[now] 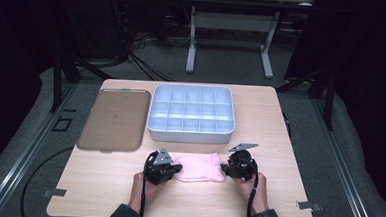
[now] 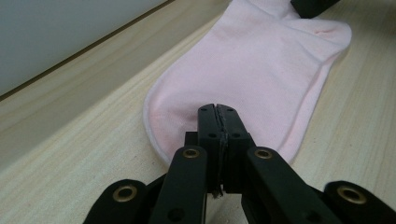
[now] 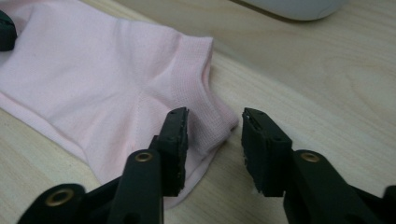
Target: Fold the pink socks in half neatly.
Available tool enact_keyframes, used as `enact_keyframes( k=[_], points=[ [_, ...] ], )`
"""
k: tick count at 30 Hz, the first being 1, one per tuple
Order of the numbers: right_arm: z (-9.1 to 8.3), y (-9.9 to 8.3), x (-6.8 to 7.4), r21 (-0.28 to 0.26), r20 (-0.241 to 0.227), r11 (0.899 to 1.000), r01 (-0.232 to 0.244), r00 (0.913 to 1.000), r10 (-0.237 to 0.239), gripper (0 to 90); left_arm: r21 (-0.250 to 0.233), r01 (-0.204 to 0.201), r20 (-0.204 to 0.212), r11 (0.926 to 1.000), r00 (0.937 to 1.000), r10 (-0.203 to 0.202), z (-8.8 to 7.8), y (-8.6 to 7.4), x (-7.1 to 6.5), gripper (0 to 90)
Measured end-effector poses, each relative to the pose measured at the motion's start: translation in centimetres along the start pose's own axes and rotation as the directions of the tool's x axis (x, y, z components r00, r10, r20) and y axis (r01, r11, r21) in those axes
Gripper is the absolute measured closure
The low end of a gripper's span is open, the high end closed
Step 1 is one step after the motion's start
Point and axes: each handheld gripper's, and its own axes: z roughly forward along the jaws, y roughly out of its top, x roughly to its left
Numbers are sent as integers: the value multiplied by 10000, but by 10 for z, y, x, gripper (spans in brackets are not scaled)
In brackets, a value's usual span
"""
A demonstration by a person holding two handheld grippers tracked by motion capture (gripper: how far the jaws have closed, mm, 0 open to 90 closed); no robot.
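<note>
A pink sock [image 1: 200, 168] lies flat on the wooden table [image 1: 279, 143] near the front edge, between my two grippers. My left gripper [image 1: 177, 168] is at its left end. In the left gripper view the jaws are pressed together over that end of the sock [image 2: 252, 70], so my left gripper [image 2: 218, 112] looks shut on the fabric. My right gripper [image 1: 224, 167] is at the sock's right end. In the right gripper view my right gripper [image 3: 215, 126] stands open, with the ribbed cuff corner of the sock [image 3: 93, 79] lying loose between the jaws.
A pale grey box [image 1: 189, 137] divided into several compartments stands just behind the sock. A flat brown tray [image 1: 113, 119] lies at the table's left. Another table's legs [image 1: 191, 48] stand on the floor beyond the far edge.
</note>
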Motion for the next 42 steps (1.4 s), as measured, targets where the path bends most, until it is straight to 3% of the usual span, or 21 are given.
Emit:
enact_keyframes(
  k=[8,13,19,29,37,42],
  points=[
    [1,0,5,82,212,10000,50,9998,-51,693,0,-33,-19,10000,10000,33,0,0,0,890],
    [2,0,3,88,-220,9994,-331,9992,333,815,-3,-26,-10,10000,10000,26,0,0,0,891],
    [1,-3,-5,46,-828,9973,-728,9939,729,846,4,-24,-1,10000,10000,24,0,0,0,891],
    [-17,5,6,-500,-742,9982,-343,9968,305,847,3,-17,-2,10000,10000,17,0,0,0,891],
    [-34,23,30,-758,-430,9947,694,9964,-728,845,4,-23,1,10000,10000,23,0,0,0,890],
    [-38,30,40,-777,-340,9922,978,9943,-1006,844,6,-17,0,10000,10000,17,0,0,0,889]
  ],
)
